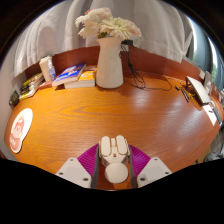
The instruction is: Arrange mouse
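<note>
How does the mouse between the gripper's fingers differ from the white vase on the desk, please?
The mouse lies low and flat between the fingers of the gripper; the vase stands upright far beyond them, toward the back of the wooden desk. The mouse is short and rounded, while the vase is tall and narrows upward. The vase holds pale flowers; the mouse holds nothing. Both are white.

Warm, even indoor light, strong fisheye bend.
The table (150,115) shines softly, with a pale glare patch near its middle; the vase (109,63) throws only a faint shadow, and things at the table's far edges curve and smear.
</note>
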The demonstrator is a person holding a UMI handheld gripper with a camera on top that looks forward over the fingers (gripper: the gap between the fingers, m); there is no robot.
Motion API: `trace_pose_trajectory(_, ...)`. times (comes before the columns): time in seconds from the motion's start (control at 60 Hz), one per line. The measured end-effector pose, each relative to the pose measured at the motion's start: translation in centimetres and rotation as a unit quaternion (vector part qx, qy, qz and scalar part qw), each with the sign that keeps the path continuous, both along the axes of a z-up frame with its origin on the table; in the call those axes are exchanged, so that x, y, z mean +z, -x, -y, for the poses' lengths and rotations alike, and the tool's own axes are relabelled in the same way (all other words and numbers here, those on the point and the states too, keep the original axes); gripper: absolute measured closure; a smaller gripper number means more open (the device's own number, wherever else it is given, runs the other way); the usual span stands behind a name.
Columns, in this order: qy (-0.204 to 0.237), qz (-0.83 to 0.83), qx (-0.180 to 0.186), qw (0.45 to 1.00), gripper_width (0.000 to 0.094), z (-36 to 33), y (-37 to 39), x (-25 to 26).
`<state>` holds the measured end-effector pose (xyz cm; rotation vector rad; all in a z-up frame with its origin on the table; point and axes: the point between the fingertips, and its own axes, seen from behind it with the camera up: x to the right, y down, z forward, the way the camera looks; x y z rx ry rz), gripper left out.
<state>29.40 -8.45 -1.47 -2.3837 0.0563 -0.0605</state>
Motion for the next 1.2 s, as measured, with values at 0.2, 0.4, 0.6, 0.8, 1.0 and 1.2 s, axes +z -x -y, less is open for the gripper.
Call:
trace_pose_trajectory(0.2, 0.03, 0.002, -0.018, 0.999, 0.0564, 0.0, 0.1, -0.1)
trace_pose_trajectory(0.4, -0.018, 0.018, -0.051, 0.998, 0.056, -3.3, 2.7, 8.2)
trace_pose_trajectory(0.6, -0.135, 0.008, -0.052, 0.989, 0.056, -8.4, 13.4, 22.6)
trace_pose_trajectory(0.8, -0.163, -0.011, -0.012, 0.986, 0.0557, -11.5, 28.1, 25.1)
trace_pose_trajectory(1.0, -0.084, -0.02, 0.018, 0.996, 0.056, -11.3, 38.6, 13.8)
trace_pose_trajectory(1.2, 0.001, -0.021, 0.019, 1.0, 0.0559, -8.5, 42.2, 2.9)
